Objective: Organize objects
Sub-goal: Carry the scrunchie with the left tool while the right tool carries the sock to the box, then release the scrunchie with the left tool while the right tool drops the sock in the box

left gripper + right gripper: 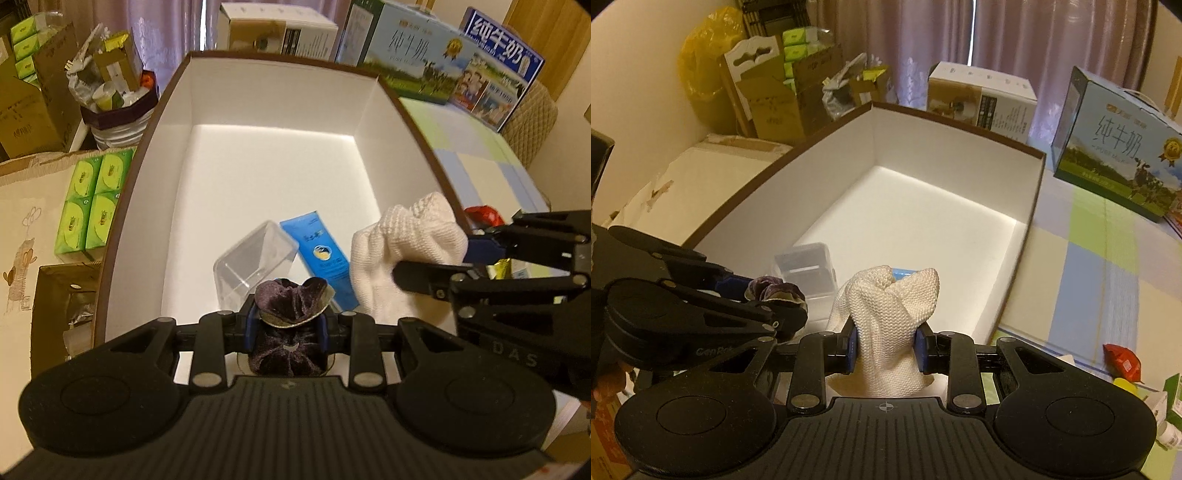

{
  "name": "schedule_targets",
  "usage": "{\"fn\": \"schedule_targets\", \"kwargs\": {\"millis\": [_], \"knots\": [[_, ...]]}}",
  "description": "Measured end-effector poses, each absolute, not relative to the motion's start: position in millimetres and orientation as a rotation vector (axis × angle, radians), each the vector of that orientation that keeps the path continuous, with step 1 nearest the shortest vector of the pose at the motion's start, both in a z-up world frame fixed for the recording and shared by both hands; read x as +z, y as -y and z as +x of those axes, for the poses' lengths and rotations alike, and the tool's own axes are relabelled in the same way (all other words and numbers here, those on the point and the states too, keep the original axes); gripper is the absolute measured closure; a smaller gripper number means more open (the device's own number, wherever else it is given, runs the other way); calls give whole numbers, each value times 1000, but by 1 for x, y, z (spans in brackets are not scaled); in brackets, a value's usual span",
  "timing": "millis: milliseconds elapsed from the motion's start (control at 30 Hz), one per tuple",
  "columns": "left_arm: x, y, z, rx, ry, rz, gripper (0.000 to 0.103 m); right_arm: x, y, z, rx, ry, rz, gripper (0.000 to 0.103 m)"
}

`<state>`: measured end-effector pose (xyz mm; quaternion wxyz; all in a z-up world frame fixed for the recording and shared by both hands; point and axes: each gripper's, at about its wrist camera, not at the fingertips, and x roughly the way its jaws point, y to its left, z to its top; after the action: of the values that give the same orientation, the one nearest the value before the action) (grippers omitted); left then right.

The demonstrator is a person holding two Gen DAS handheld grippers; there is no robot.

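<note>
Velvet, dark purple, is the pouch (288, 306) pinched in the left claw (287, 326) at lower centre of the left view, while the right claw (886, 345) squeezes a white knitted cloth (886, 314). Both hang over the near end of a white open box (266, 177), where a clear plastic container (251, 258) and blue tube (323, 254) lie.

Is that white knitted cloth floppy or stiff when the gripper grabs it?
Probably floppy: the white knitted cloth bunches and folds where the right gripper pinches it, and its top flops outward. It likely weighs little, since a narrow pinch holds it above the white box. The rough weave probably keeps it from slipping.
</note>
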<state>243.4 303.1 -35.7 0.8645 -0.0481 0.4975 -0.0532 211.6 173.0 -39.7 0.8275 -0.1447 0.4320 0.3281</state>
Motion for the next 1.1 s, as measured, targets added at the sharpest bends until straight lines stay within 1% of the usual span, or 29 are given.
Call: {"fn": "schedule_targets", "kwargs": {"millis": [500, 700, 767, 867, 933, 1033, 1100], "knots": [[-51, -317, 261, -91, -1090, -91, 73, -51, -185, 221, 717, -952, -334, 76], [-47, -319, 260, -83, -1077, -83, 59, -52, -187, 222, 716, -958, -335, 76], [-46, -320, 260, -81, -1074, -82, 57, -52, -187, 223, 723, -958, -331, 75], [-44, -321, 259, -84, -1071, -87, 55, -51, -187, 222, 724, -951, -329, 65], [-43, -320, 258, -85, -1068, -92, 53, -51, -187, 221, 711, -936, -351, 56], [-41, -320, 256, -80, -1063, -98, 53, -49, -182, 223, 712, -920, -342, 48], [-40, -321, 254, -80, -1058, -106, 53, -47, -180, 222, 713, -911, -339, 45]]}}
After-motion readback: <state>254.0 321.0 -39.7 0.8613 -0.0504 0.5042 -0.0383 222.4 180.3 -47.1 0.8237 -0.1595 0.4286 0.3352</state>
